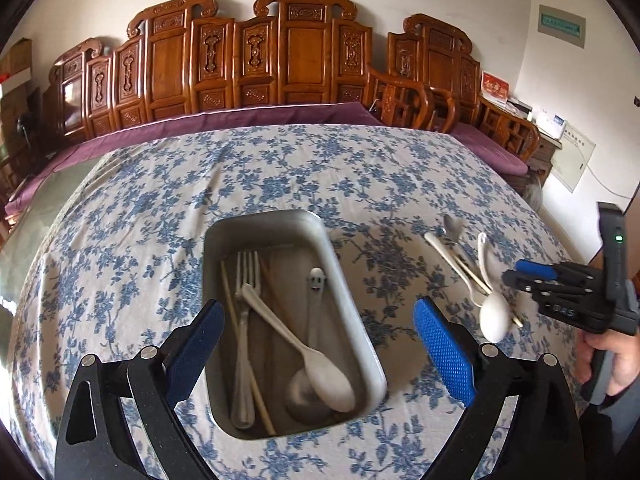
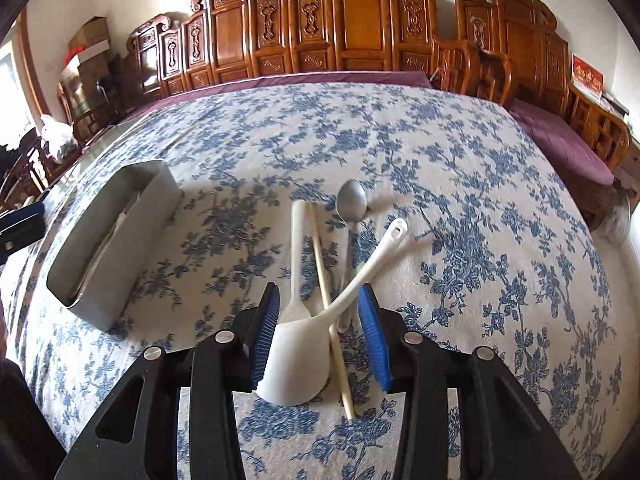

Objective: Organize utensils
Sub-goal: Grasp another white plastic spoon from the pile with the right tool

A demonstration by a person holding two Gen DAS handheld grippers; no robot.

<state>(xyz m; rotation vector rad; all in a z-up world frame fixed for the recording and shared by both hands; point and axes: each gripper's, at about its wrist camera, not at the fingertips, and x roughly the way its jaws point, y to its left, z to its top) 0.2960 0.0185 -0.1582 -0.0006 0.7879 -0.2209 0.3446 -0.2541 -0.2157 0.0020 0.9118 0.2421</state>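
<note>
Table, covered with a blue floral tablecloth.

Metal tray: rectangular, toward the table's left side. Holds a metal fork, a white plastic spoon lying across it, a wooden chopstick, a smiley-topped utensil and a metal spoon whose bowl lies under the white one.

Loose pile, to the right of the tray and apart from it: white ladle-shaped spoon, second white spoon, wooden chopstick, metal spoon. They cross one another on the cloth.

Left gripper: angled down over the tray, jaws spread wide either side of it, nothing between the blue pads.

Right gripper: angled down over the loose pile, jaws partly open, the ladle spoon's bowl and the chopstick between them; the left pad seems to touch the bowl, the right pad stands clear. A hand holds its handle at the table's right edge.
</note>
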